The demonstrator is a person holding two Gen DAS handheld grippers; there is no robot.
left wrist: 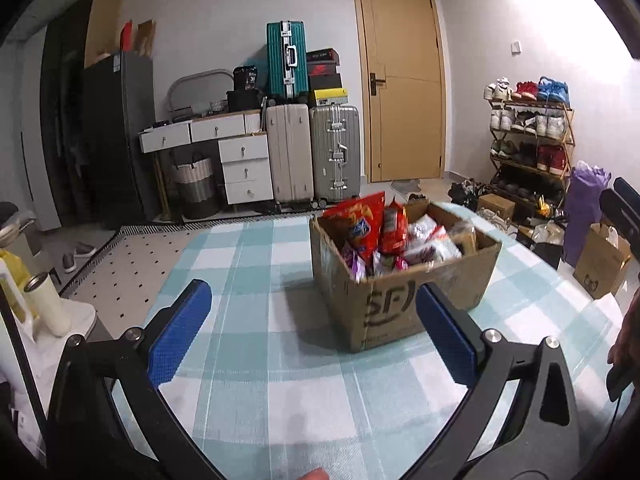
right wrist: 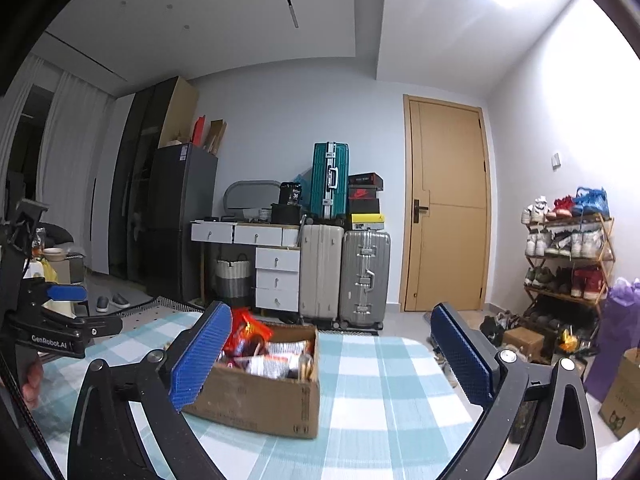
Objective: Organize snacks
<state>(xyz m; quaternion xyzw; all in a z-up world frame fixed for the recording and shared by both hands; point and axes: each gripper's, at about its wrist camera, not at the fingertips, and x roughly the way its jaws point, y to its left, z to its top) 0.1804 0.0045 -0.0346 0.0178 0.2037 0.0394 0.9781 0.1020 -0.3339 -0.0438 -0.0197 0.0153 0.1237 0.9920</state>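
I am holding both the left gripper (left wrist: pixel 312 334) and right gripper (right wrist: pixel 330 356) wide and empty, facing the snack-filled cardboard box (left wrist: pixel 404 300) on the checked tablecloth (left wrist: pixel 248 272).

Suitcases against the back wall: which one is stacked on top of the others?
The teal suitcase. It stands upright on top of the beige suitcase, beside the shoe boxes; the beige one and the silver suitcase both stand on the floor.

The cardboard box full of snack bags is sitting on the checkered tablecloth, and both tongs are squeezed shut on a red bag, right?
Not quite. The cardboard box of snack bags does sit on the checkered tablecloth, but both tongs are open and empty. The left wrist view shows the left tongs gaping, and the right wrist view shows the right tongs the same.
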